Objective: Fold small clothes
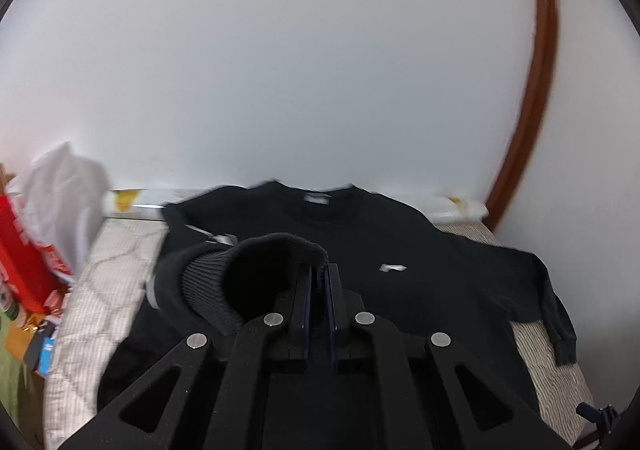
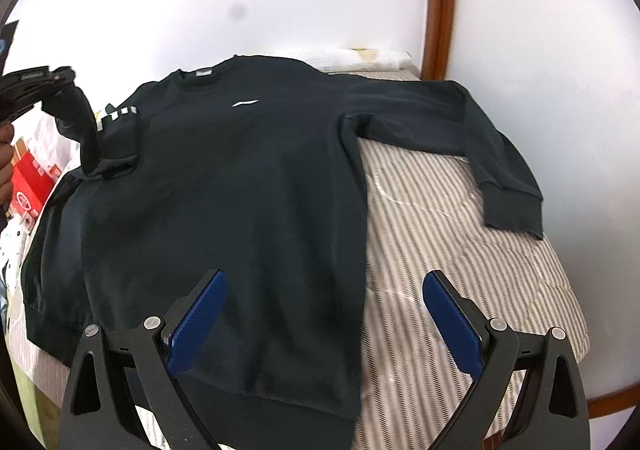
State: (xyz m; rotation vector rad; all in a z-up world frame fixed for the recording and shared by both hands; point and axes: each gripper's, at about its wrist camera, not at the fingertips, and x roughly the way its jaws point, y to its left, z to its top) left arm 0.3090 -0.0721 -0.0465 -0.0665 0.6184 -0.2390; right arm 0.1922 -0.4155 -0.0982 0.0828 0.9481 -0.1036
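Observation:
A black long-sleeved sweatshirt [image 2: 224,185] lies face up on a striped bed [image 2: 460,250], collar toward the wall. It also shows in the left wrist view [image 1: 400,250]. My left gripper [image 1: 319,270] is shut on the ribbed cuff [image 1: 224,282] of its left sleeve and holds it lifted above the chest. In the right wrist view this gripper [image 2: 44,85] appears at the far left with the sleeve [image 2: 80,121] hanging from it. My right gripper [image 2: 324,282] is open and empty, above the hem near the body's right edge. The other sleeve [image 2: 480,141] lies spread flat.
A red box [image 1: 20,258] and a white plastic bag [image 1: 64,189] stand left of the bed. A white wall is behind, with a brown wooden frame [image 2: 440,1] at the right. Rolled paper [image 2: 360,57] lies at the bed's far edge.

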